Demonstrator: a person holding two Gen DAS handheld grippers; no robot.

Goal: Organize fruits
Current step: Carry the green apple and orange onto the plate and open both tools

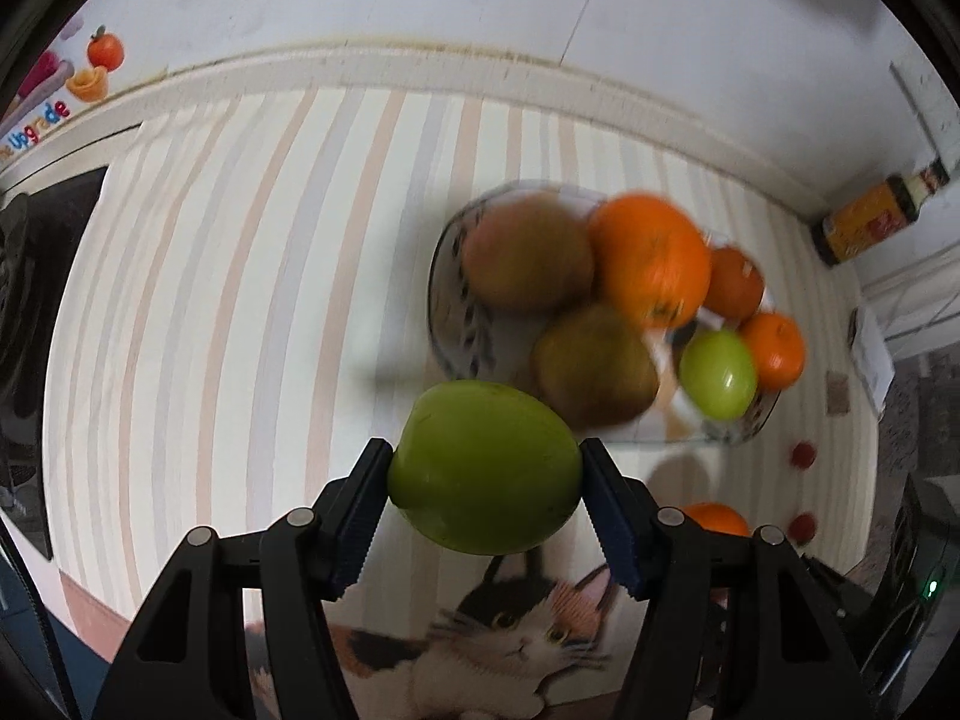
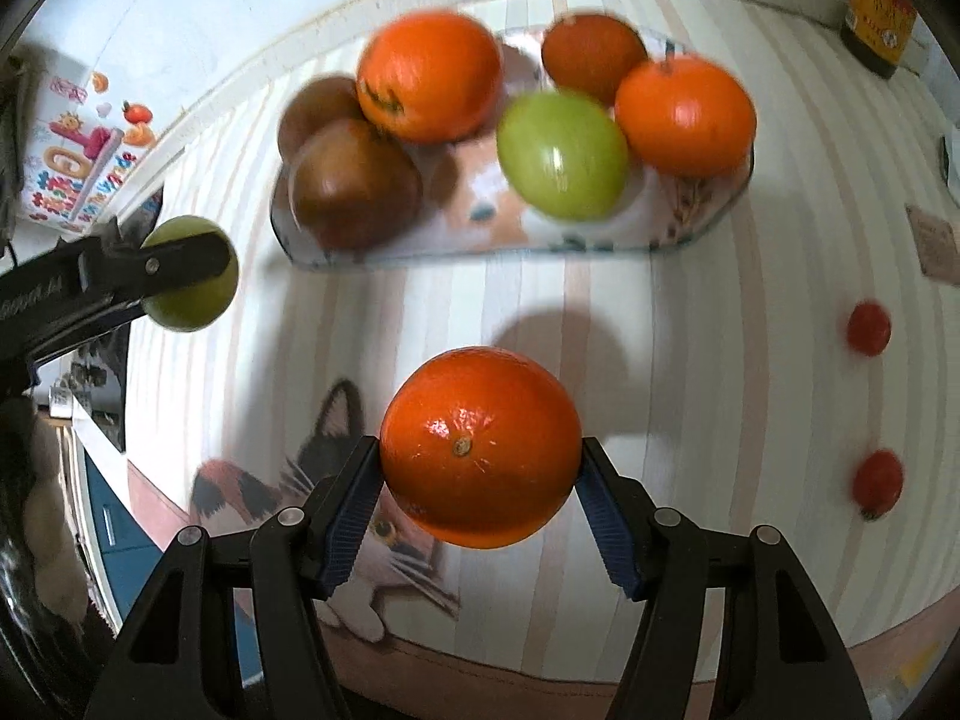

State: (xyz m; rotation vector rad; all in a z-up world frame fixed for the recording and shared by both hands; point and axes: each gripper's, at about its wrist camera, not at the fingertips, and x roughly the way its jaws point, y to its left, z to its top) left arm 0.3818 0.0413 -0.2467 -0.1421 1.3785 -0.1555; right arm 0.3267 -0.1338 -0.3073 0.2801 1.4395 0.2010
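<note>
L tongs (image 1: 486, 474) clamped on a green fruit (image 1: 483, 468), pads pressing both sides at its widest part, prob so the smooth round skin can't slip; fruit hangs clear above the surface (image 1: 240, 300), not touching it. R tongs (image 2: 480, 450) clamped on an orange (image 2: 480, 447) the same way, stem end facing the cam, also off the surface w/ its shadow below. Both point steeply down. Judged: both fruits picked up and carried at once, w/ the tray as likely drop spot since it already holds the others.

Near edge: cat print on the striped cloth covering the surface. Two small red fruits (image 2: 868, 328) lie loose on the cloth to the R of the orange, well apart from the tray, prob not yet sorted.

Further out: shallow tray (image 2: 420, 249) w/ two brown fruits (image 2: 354, 183) at its L end, three oranges (image 2: 429, 78) and one green fruit. Fruits are packed touching one another, some stacked; free room is approx mid-front, so the next drop needs care or they roll.

Far: surface ends at a pale wall. Dark bottle w/ yellow label (image 2: 879, 6) stands in the far R corner. Colourful printed box (image 2: 78, 150) at far L, dark object beside it, can't tell what.
</note>
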